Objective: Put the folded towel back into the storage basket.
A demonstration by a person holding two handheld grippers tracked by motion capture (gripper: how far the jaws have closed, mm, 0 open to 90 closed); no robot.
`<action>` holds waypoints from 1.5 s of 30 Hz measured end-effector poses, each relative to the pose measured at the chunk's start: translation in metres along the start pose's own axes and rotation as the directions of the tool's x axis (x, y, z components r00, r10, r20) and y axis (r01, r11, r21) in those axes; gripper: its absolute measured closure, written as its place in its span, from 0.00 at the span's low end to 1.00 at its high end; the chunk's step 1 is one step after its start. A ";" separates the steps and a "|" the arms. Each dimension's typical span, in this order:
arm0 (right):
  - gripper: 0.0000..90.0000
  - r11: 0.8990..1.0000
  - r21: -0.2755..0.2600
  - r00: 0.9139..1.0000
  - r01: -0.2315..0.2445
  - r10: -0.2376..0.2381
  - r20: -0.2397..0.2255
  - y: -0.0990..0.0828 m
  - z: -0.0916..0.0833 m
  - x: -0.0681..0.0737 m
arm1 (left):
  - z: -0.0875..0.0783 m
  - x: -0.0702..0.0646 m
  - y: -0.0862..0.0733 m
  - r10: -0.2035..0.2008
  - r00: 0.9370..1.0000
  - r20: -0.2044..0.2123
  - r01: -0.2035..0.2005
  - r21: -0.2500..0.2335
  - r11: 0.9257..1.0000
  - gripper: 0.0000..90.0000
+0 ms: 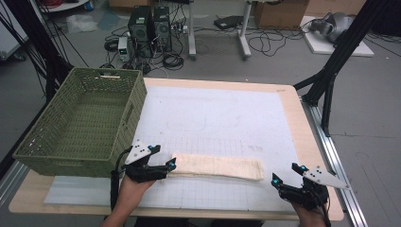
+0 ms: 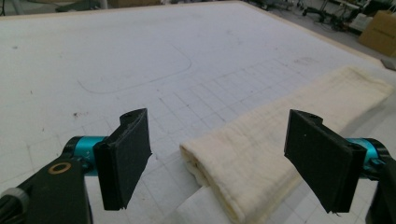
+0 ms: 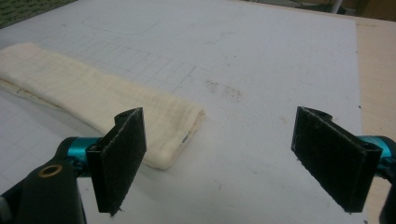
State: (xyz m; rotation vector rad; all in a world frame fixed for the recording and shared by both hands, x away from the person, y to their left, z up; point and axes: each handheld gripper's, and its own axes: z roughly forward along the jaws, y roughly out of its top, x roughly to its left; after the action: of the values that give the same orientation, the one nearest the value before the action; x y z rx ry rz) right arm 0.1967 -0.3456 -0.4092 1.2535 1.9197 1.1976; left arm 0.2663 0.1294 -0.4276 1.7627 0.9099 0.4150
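A cream towel [image 1: 217,166], folded into a long strip, lies across the near part of the white gridded mat [image 1: 213,113]. My left gripper [image 1: 162,157] is at the strip's left end, open. In the left gripper view that end of the towel [image 2: 280,135] lies between the wide-spread jaws of the left gripper [image 2: 222,149], and I see no contact. My right gripper [image 1: 286,173] stands open just right of the strip's other end. In the right gripper view the towel [image 3: 93,93] ends ahead of the left jaw, and the right gripper [image 3: 226,156] has only mat between its jaws.
A green woven basket [image 1: 80,118] stands on the table's left side, its near right corner close to my left gripper. The wooden table [image 1: 302,123] rims the mat. Beyond the table are computers, cables and black frame legs on the floor.
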 end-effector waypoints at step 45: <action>0.19 1.000 -0.009 0.998 -0.024 0.023 -0.062 0.002 0.006 0.005 | 0.028 -0.015 -0.014 -0.011 1.000 0.009 0.008 0.276 0.961 0.90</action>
State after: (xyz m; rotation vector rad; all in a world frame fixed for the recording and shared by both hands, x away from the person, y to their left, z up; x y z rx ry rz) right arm 0.1999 -0.3382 -0.4099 1.2506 1.9461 1.2697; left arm 0.2692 0.1021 -0.4485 2.0103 1.0061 0.2815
